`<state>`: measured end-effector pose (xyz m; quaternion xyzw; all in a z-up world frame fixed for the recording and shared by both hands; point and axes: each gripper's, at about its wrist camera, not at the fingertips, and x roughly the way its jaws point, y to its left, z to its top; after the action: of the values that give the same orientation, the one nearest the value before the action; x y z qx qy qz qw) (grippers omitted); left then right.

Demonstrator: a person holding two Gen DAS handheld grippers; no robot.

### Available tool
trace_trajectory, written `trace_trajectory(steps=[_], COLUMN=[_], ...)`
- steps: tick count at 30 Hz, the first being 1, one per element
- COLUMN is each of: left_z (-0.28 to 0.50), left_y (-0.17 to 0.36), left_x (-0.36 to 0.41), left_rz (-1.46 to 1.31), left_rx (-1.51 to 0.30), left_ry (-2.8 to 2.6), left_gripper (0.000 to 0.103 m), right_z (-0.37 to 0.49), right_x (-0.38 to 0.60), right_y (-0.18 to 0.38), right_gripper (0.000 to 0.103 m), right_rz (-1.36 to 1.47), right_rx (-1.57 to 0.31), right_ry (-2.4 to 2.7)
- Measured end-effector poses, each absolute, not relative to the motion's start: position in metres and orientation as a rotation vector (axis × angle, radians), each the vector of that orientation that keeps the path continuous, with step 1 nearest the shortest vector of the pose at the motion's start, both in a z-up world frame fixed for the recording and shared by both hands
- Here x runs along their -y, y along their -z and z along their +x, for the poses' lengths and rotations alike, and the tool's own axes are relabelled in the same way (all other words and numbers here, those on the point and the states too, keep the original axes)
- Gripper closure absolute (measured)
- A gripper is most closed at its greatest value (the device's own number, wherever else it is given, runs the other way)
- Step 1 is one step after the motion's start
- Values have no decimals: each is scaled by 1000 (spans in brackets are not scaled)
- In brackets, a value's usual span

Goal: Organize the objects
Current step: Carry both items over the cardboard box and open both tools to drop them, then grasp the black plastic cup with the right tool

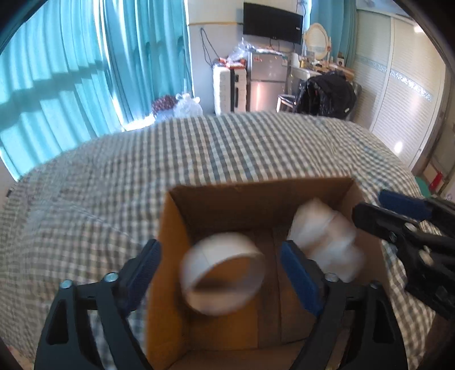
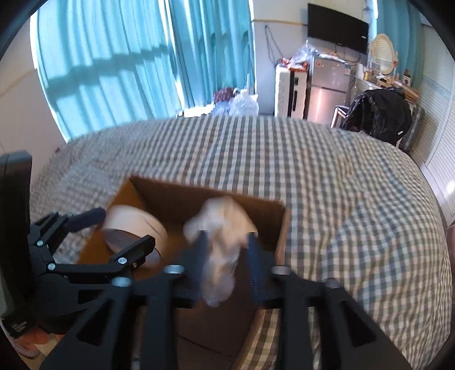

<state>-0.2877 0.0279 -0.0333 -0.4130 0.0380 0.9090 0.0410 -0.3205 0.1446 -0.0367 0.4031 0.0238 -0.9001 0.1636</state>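
An open cardboard box sits on a checked bedspread; it also shows in the right wrist view. A white tape roll hangs blurred over the box between the wide-open pads of my left gripper, touching neither; it also shows in the right wrist view. A white crumpled plastic bundle is blurred in the box's right half. In the right wrist view the bundle lies between the pads of my right gripper, which stand apart beside it.
The checked bedspread spreads all around the box. Beyond the bed are teal curtains, a small fridge, a wall television, a black bag on a chair and wardrobe doors.
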Motion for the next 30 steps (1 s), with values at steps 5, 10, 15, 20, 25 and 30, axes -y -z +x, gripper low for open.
trace_trajectory(steps=[5, 10, 15, 20, 25, 30], left_z=[-258, -221, -178, -147, -115, -88], left_y=[-13, -55, -104, -122, -97, -44], left_x=[-22, -12, -8, -2, 7, 14], left_rz=[-1190, -1147, -1065, -1046, -1092, -1130], left_rx=[-154, -147, -88, -125, -140, -115], left_ry=[-2835, -2829, -2845, -2876, -2892, -2940], left_gripper=[7, 7, 7, 6, 6, 6], right_z=[-283, -238, -188, -144, -112, -92], right_x=[-154, -159, -161, -158, -156, -165], right_y=[-18, -77, -129, -151, -123, -53], right_gripper=[34, 30, 28, 25, 25, 25], right_rz=[1030, 960, 855, 801, 844, 980], right_rx=[-66, -105, -144, -188, -253, -205], right_ry=[2630, 2675, 2696, 2693, 2669, 2635])
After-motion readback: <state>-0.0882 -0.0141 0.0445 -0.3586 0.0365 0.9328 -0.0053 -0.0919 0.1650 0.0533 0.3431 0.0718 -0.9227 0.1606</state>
